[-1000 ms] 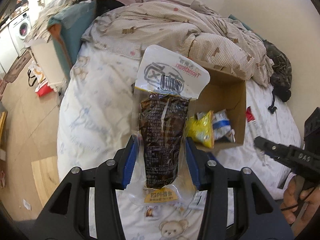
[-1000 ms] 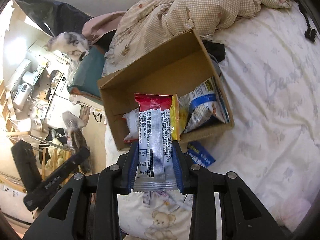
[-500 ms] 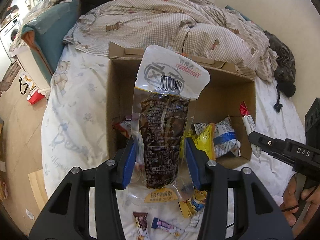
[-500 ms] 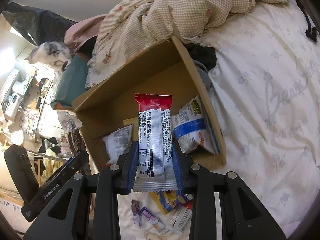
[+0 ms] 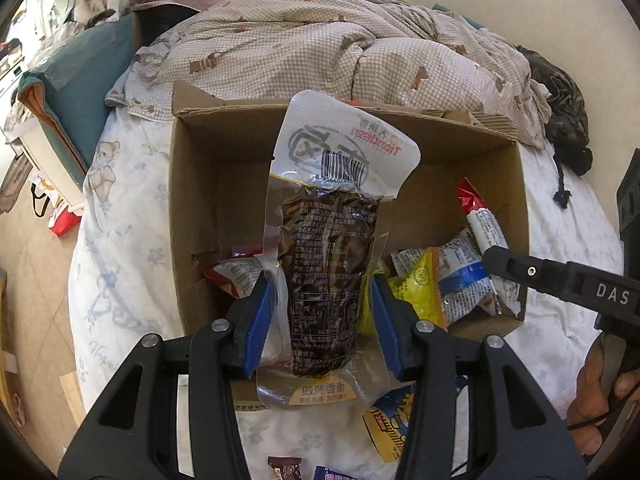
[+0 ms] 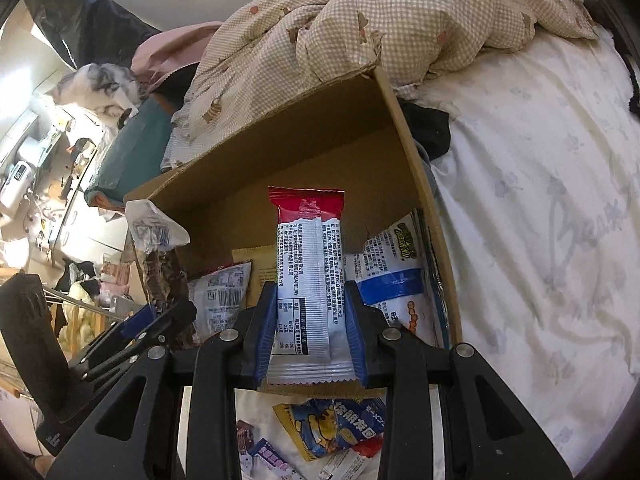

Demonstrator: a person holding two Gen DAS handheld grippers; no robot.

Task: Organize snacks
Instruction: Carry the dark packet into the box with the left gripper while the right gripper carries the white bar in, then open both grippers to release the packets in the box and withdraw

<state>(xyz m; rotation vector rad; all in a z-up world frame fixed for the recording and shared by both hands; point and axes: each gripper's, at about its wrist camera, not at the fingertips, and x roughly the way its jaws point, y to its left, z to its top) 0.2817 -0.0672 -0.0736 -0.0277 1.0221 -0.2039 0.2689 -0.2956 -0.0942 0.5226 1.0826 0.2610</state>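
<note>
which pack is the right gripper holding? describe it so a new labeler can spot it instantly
Find the open brown cardboard box on the white printed bedsheet. Over its near edge, the right gripper clamps a tall narrow snack pack with a red top and white printed back, standing upright. Neighbours in the box lie slumped; the blue-and-white bag beside it is wider.

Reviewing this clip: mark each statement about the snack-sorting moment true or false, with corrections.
1. The left gripper holds a clear pouch of dark snack. True.
2. The right gripper is empty. False: it grips a red-topped white bar.
3. The cardboard box is empty. False: several packets lie inside.
4. A cat sits beyond the bed. True.
5. Loose snacks lie on the sheet outside the box. True.
</note>
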